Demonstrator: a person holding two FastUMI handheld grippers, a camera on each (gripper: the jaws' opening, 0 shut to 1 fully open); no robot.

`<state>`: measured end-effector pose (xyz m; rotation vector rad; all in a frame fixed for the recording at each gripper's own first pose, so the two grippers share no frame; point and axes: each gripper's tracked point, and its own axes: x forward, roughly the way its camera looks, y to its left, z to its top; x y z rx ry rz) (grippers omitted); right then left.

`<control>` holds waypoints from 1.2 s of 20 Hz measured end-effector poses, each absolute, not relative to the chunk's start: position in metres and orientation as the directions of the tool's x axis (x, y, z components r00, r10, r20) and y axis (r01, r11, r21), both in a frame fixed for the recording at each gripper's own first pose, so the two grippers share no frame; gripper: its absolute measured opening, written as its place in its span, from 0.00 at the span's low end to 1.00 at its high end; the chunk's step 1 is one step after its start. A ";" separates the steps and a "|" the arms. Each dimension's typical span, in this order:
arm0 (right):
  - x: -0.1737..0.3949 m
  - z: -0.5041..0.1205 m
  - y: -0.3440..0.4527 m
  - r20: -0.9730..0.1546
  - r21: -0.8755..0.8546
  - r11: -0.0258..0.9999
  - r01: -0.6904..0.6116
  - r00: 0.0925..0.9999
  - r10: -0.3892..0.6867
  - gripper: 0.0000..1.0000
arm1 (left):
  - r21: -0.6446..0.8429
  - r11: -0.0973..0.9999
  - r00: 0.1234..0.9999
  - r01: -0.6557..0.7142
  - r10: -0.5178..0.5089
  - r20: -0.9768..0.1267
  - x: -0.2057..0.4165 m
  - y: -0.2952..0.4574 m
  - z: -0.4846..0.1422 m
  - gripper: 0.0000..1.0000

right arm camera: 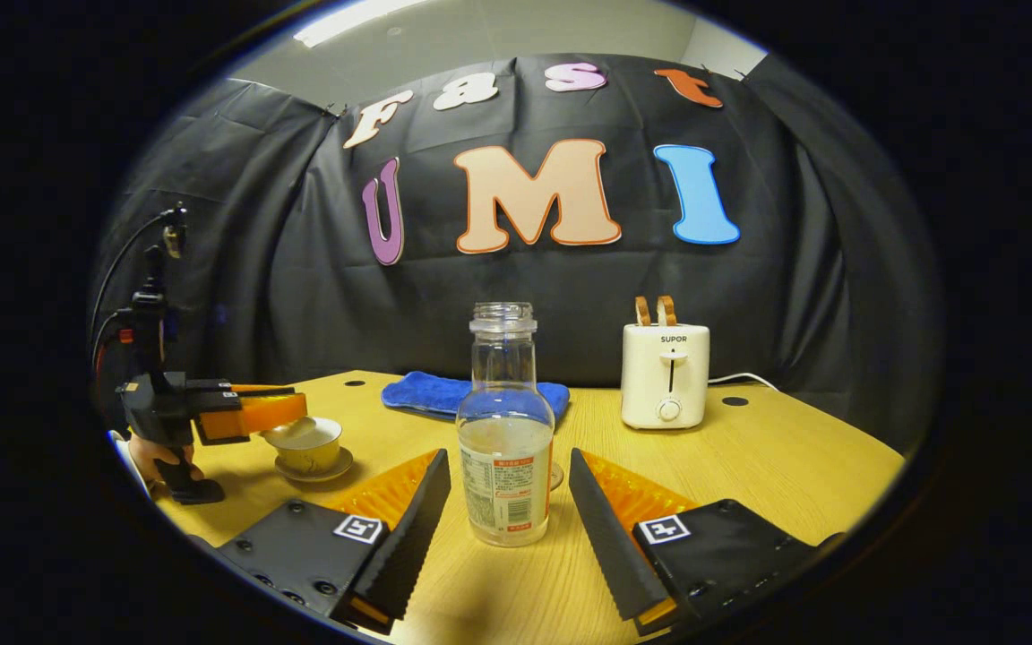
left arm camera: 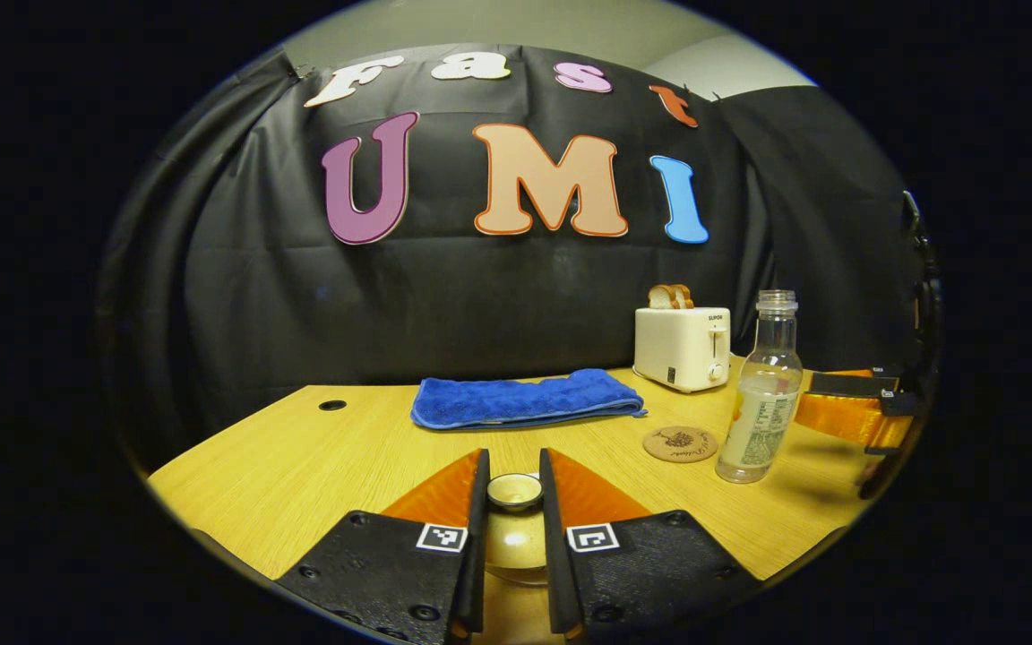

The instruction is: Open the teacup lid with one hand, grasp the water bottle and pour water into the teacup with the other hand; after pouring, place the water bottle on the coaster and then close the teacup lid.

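- Left gripper view: the left tongs (left arm camera: pixel 513 491) stand narrow around the knob of the teacup lid (left arm camera: pixel 514 489), a finger close on each side. I cannot tell whether both are pressing it yet.
- Right gripper view: those same tongs show at the far left, level over the teacup (right arm camera: pixel 308 445) on its saucer (right arm camera: pixel 313 468), with a hand under the tool.
- The step in hand looks like the lid grasp. It wants a firm squeeze centred on the knob, then a straight lift, so the cup is not dragged across the counter (left arm camera: pixel 301 457).
- Right gripper view: the right tongs (right arm camera: pixel 507 493) are wide and hold nothing; the water bottle (right arm camera: pixel 505 430) stands upright between the fingers, with gaps on both sides.
- The bottle has no cap and is partly filled, so a grip on the wide labelled body, kept vertical, should guard against a spill.
- Once the lid is up, hold it well aside so the bottle neck has a free path to the cup.
- Left gripper view: the coaster (left arm camera: pixel 680 443) lies just beside the bottle, toward the toaster (left arm camera: pixel 683 348), for the bottle after pouring.
- The blue towel (left arm camera: pixel 525 399) lies folded farther back and should not interfere.
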<state>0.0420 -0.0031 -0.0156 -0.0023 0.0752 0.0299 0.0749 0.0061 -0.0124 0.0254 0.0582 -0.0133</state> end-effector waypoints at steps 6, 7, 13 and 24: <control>0.062 -0.023 -0.001 -0.116 -0.004 1.000 -0.025 0.993 0.024 0.91 | 0.007 0.999 0.998 -0.037 0.037 -0.044 0.059 0.032 -0.009 0.26; 0.065 -0.023 -0.001 -0.122 -0.005 1.000 -0.022 0.992 0.021 0.84 | 0.007 0.999 0.998 -0.049 0.049 -0.030 0.055 0.037 -0.008 0.26; 0.081 -0.027 0.002 -0.139 -0.004 1.000 -0.010 0.990 0.009 0.88 | 0.006 0.994 0.994 -0.110 0.110 0.002 0.040 0.061 -0.004 0.25; 0.102 -0.041 0.002 -0.210 -0.018 1.000 0.015 0.977 -0.018 0.88 | 0.005 0.983 0.983 -0.182 0.182 0.006 0.026 0.091 -0.004 0.27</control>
